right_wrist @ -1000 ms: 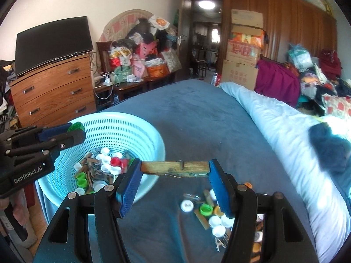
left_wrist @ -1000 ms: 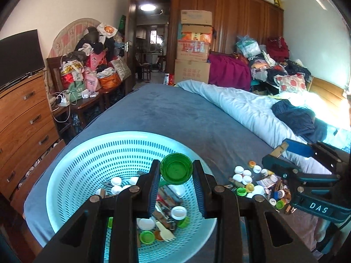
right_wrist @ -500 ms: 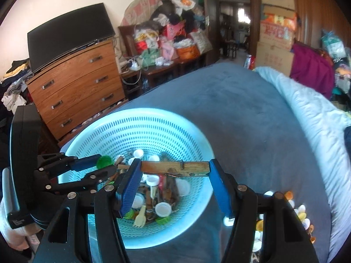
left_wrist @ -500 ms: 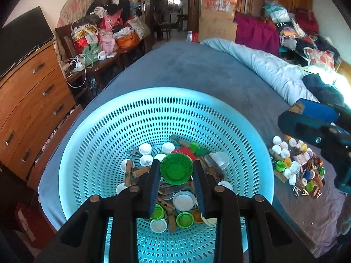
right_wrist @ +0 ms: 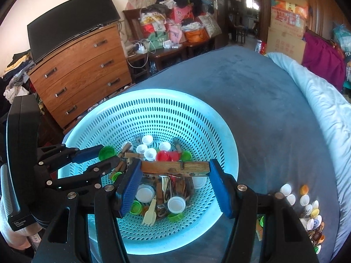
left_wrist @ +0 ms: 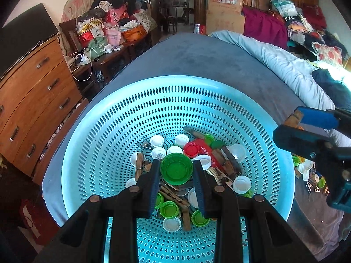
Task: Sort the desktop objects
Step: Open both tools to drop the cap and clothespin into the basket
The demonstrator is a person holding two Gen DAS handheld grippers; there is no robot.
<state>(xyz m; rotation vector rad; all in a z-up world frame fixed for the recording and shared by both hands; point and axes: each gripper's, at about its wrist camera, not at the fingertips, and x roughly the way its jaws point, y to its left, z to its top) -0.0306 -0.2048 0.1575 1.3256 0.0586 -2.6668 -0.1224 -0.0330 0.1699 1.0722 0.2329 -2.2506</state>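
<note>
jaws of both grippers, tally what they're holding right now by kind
green bottle cap: 1
wooden clothespin: 1
total: 2

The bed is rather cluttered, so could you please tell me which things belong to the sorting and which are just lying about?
Part of the job:
- basket
- green cap in left gripper
- clothespin in right gripper
- loose caps on the bed

Just lying about:
- dresser
- quilt
- cardboard boxes
</note>
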